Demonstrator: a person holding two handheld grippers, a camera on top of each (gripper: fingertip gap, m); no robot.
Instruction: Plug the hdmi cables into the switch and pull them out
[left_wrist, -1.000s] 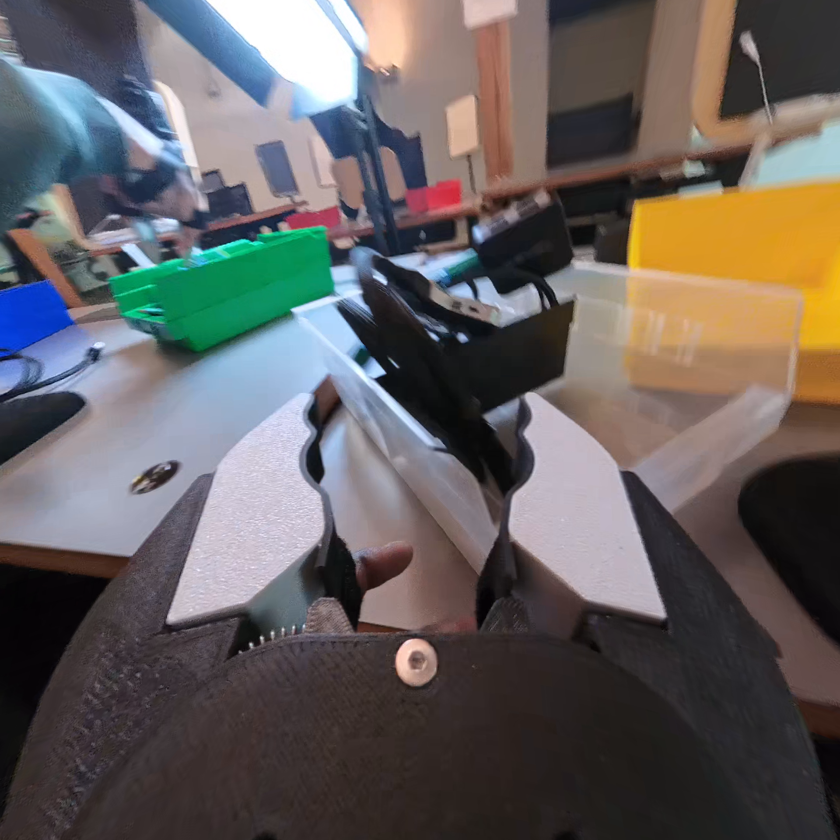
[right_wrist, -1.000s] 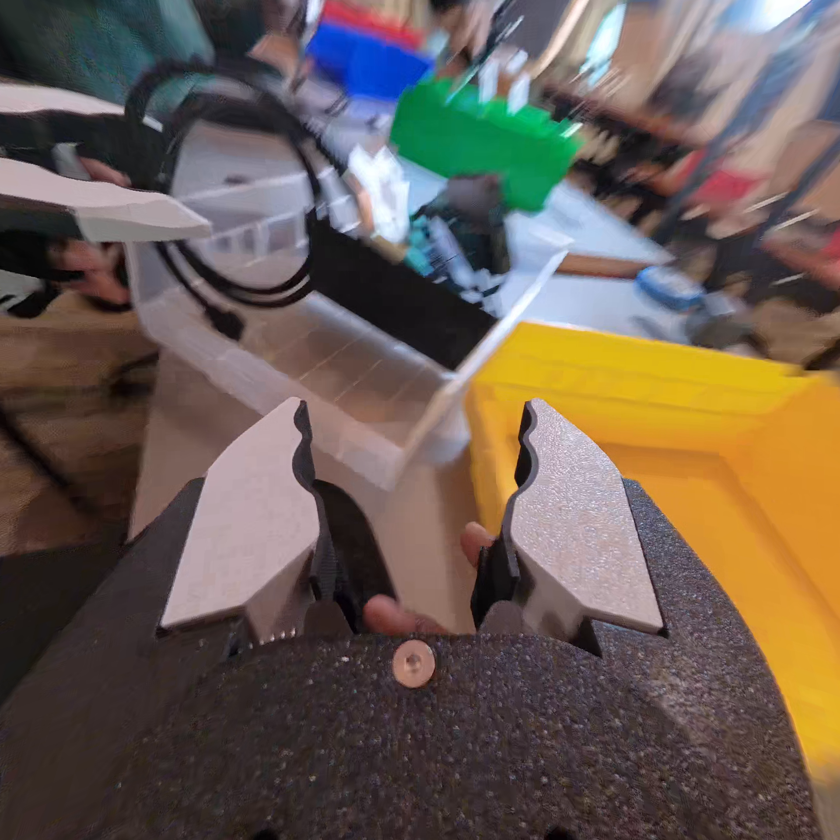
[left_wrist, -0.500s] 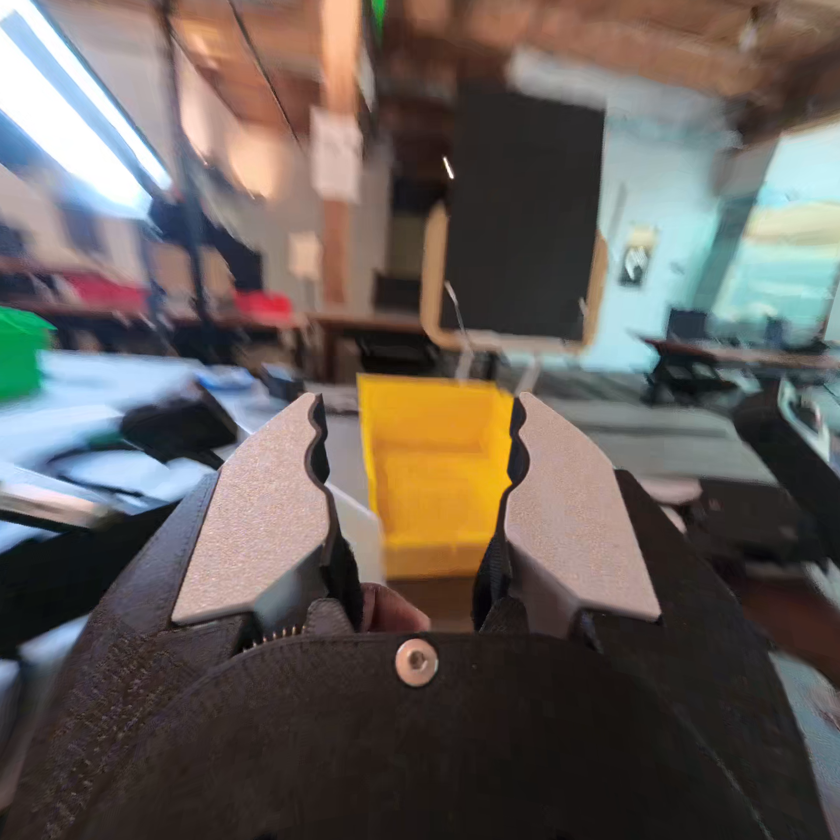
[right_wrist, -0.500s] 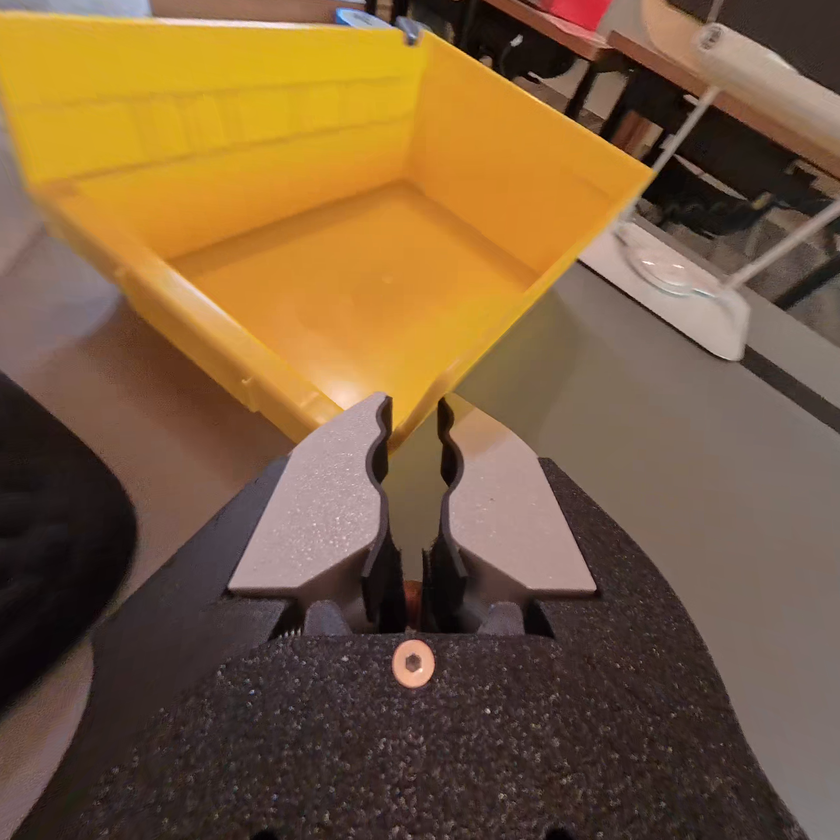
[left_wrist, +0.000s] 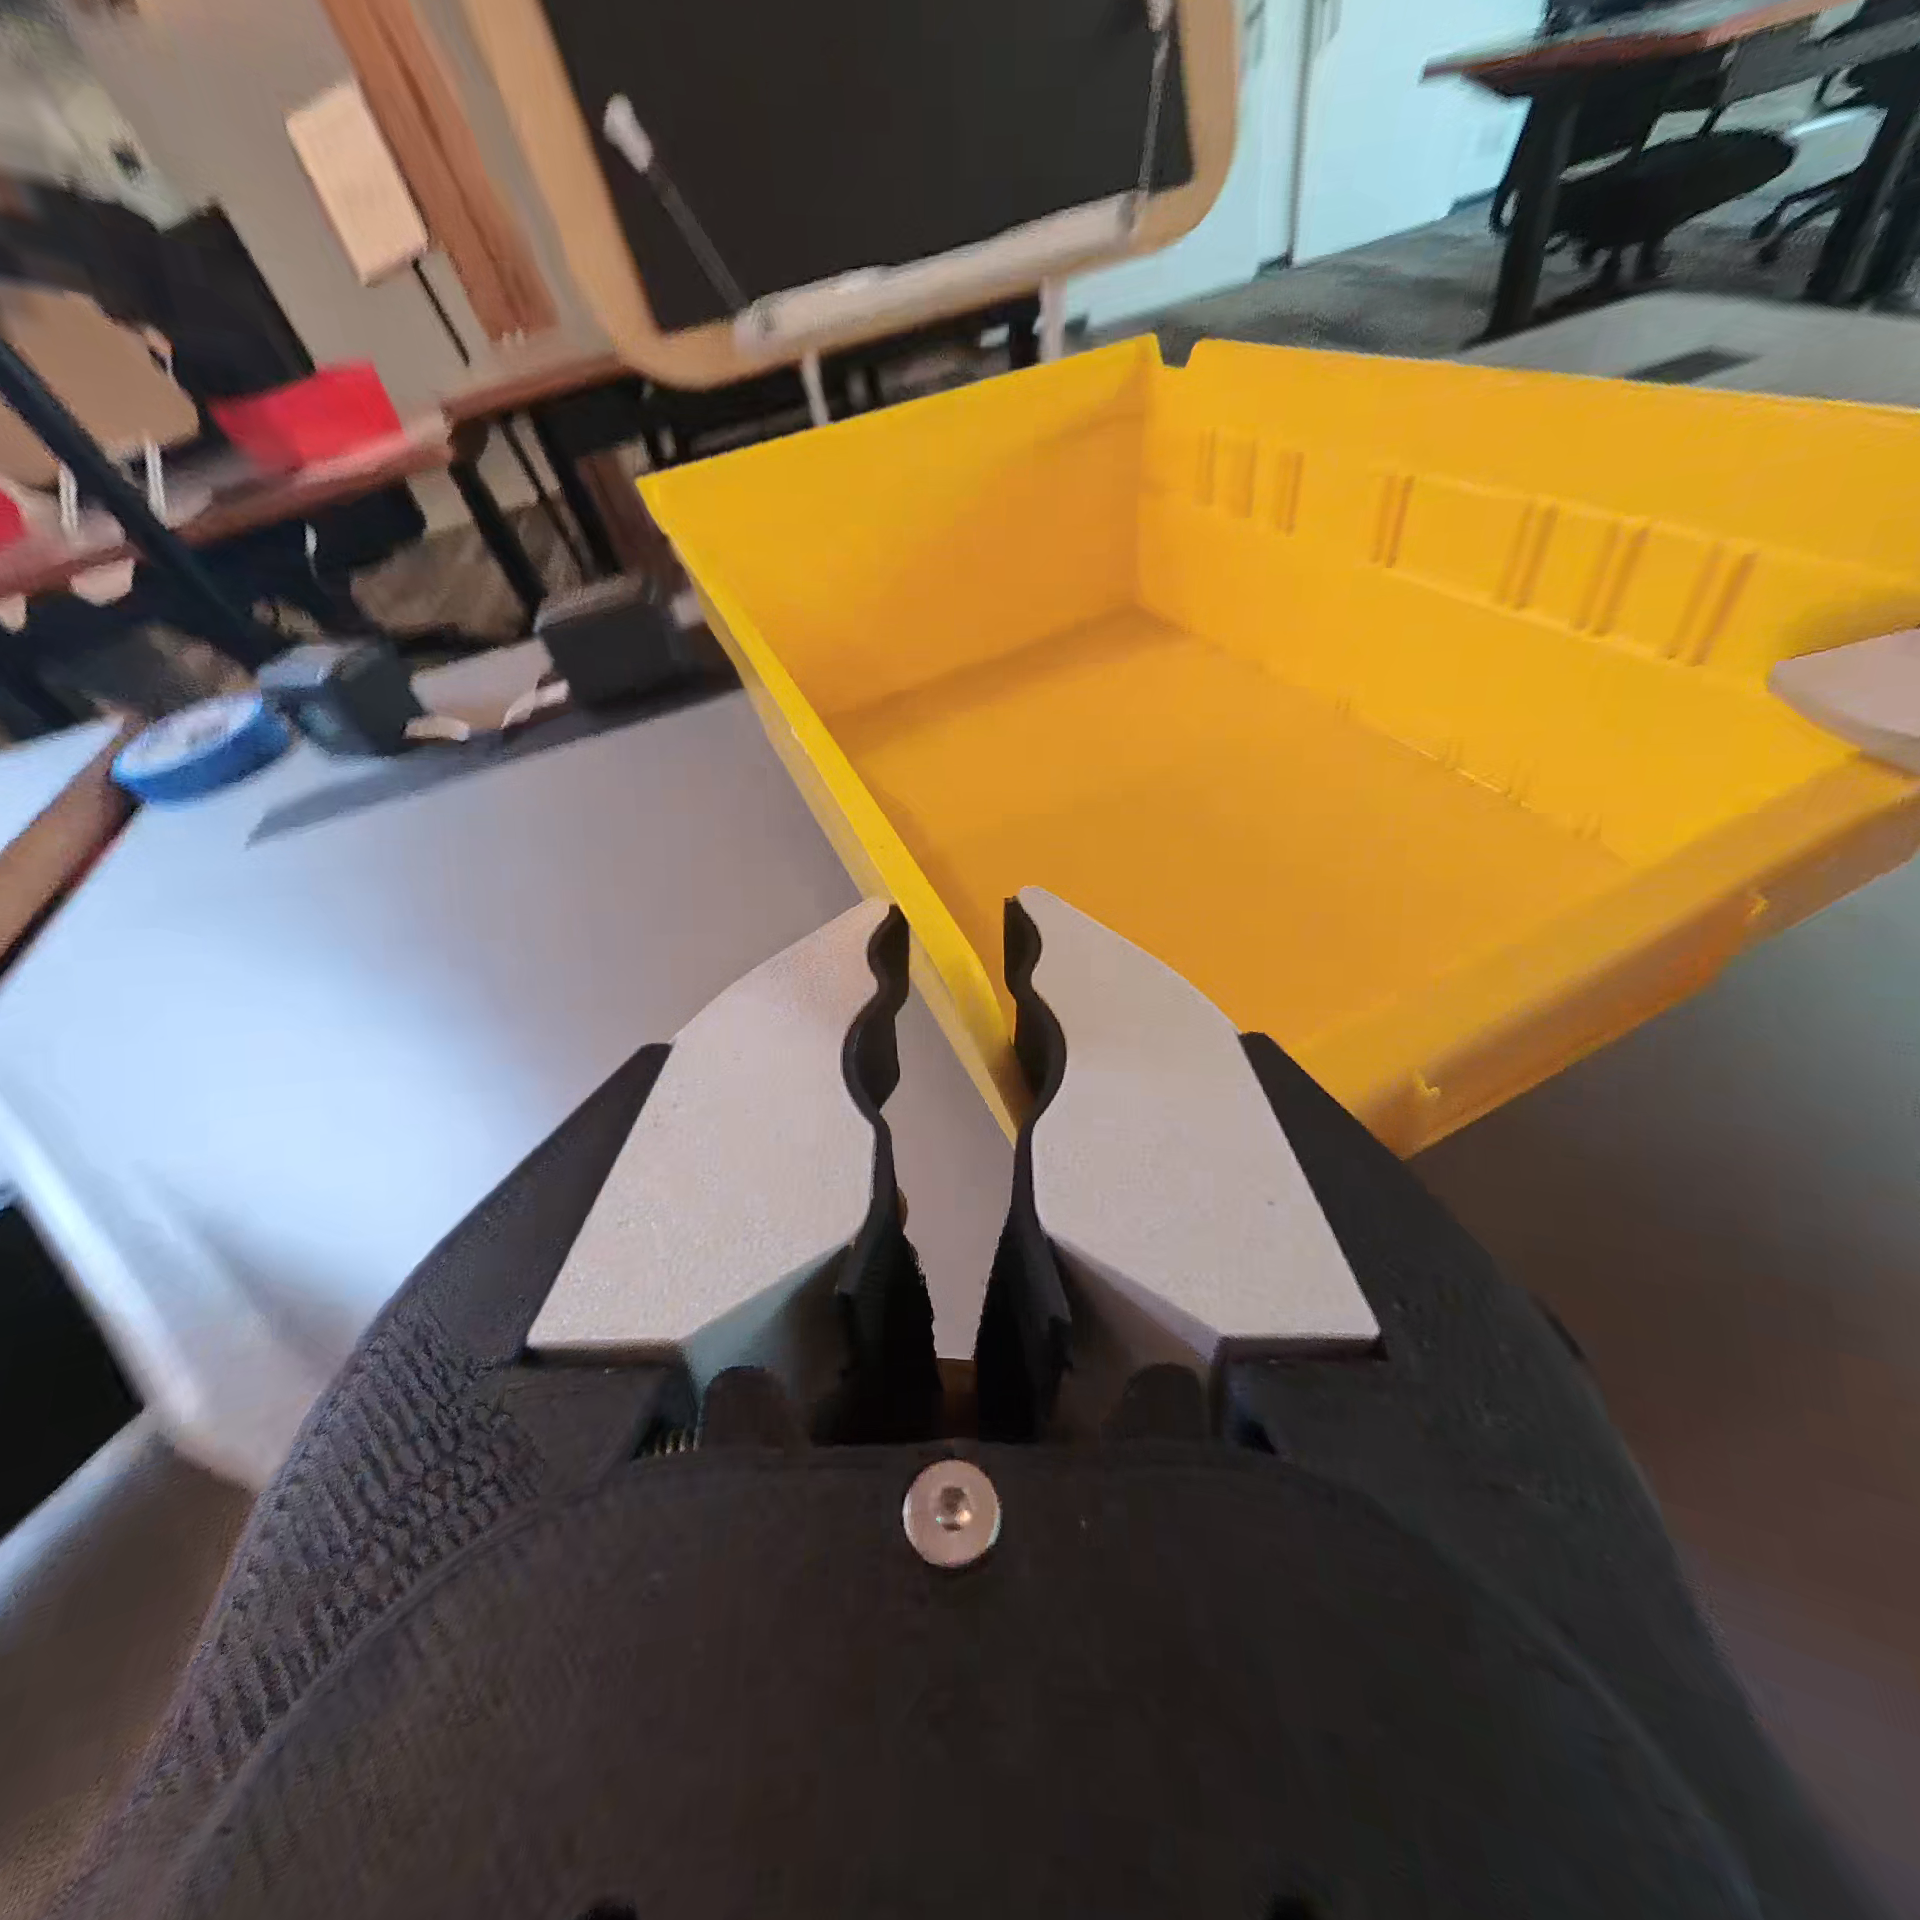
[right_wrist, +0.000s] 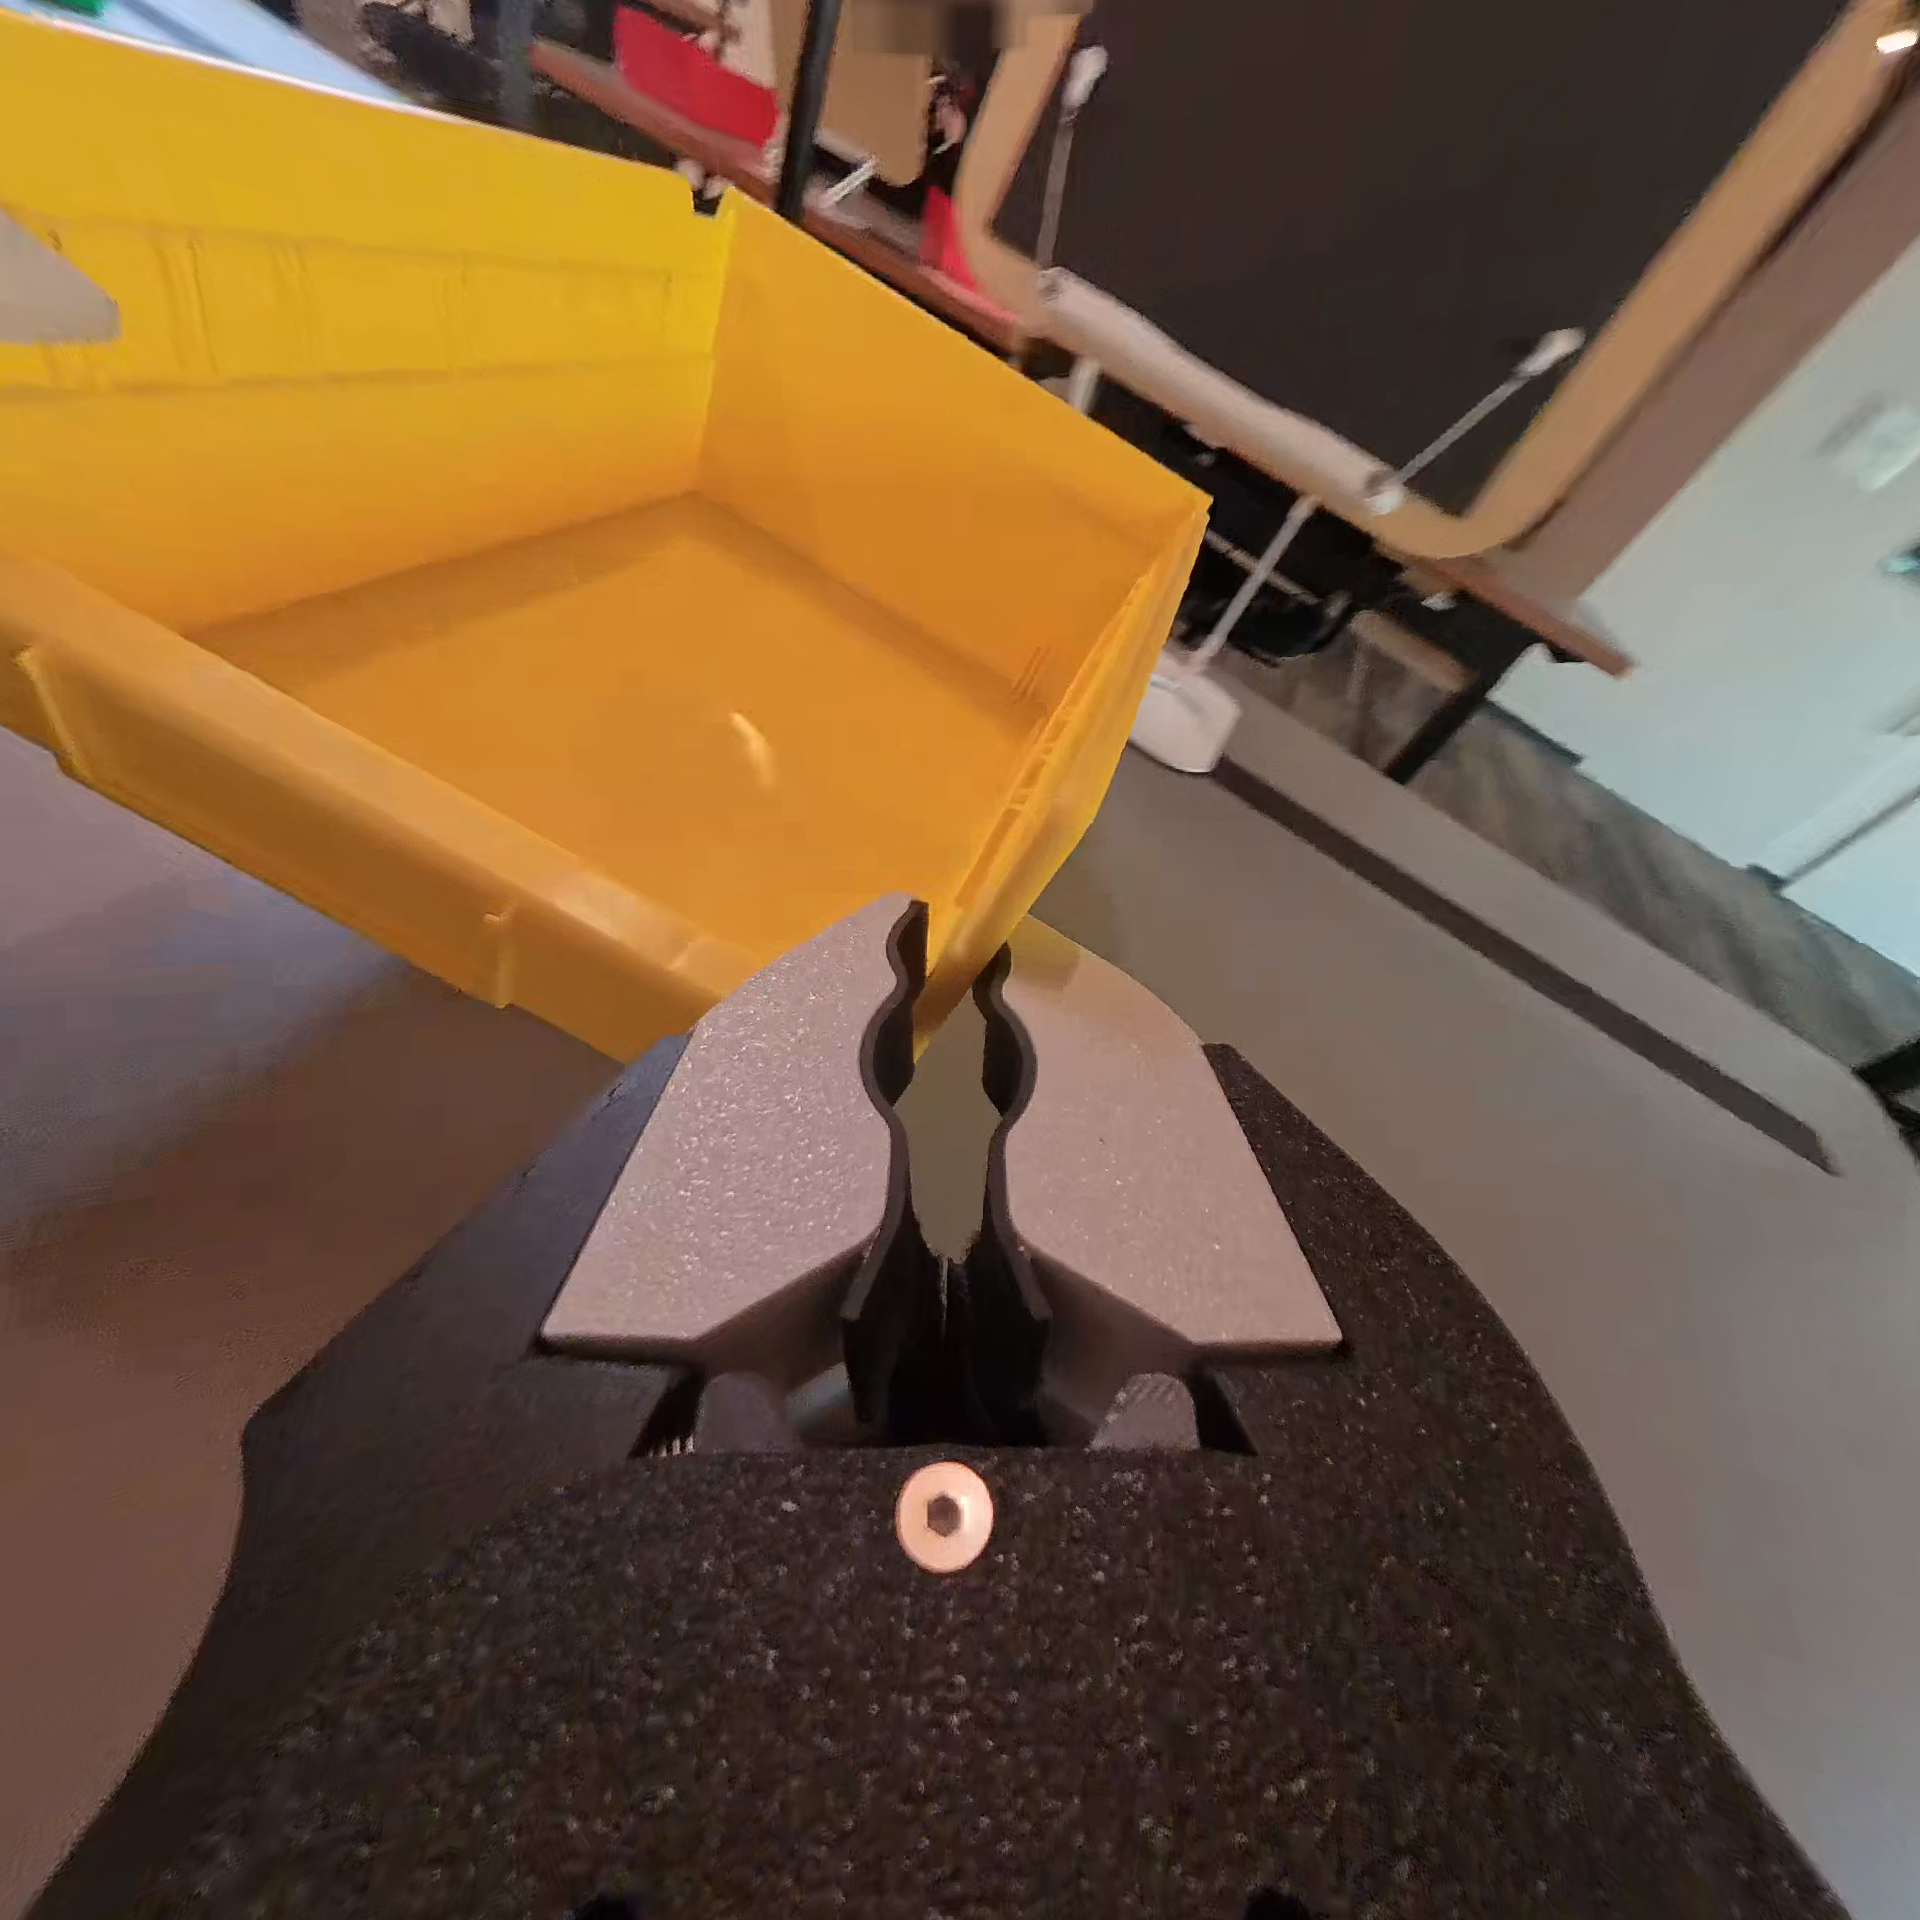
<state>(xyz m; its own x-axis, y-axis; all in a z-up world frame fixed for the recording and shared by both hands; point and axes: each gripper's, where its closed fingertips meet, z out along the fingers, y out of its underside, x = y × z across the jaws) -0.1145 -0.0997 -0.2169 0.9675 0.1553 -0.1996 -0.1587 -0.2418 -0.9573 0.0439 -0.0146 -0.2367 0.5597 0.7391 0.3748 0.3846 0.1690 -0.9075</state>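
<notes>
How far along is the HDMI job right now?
Nothing looks plugged: no cable or switch shows. In hand: the left gripper and right gripper each pinch a front corner of the empty yellow bin on the table. All plugging and unplugging is left.

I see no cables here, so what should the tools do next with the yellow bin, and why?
Probably slide the bin nearer, both tools moving together. The left tool and right tool each pinch a side wall of the empty bin, one at each near corner, so one pulling alone might twist it.
</notes>
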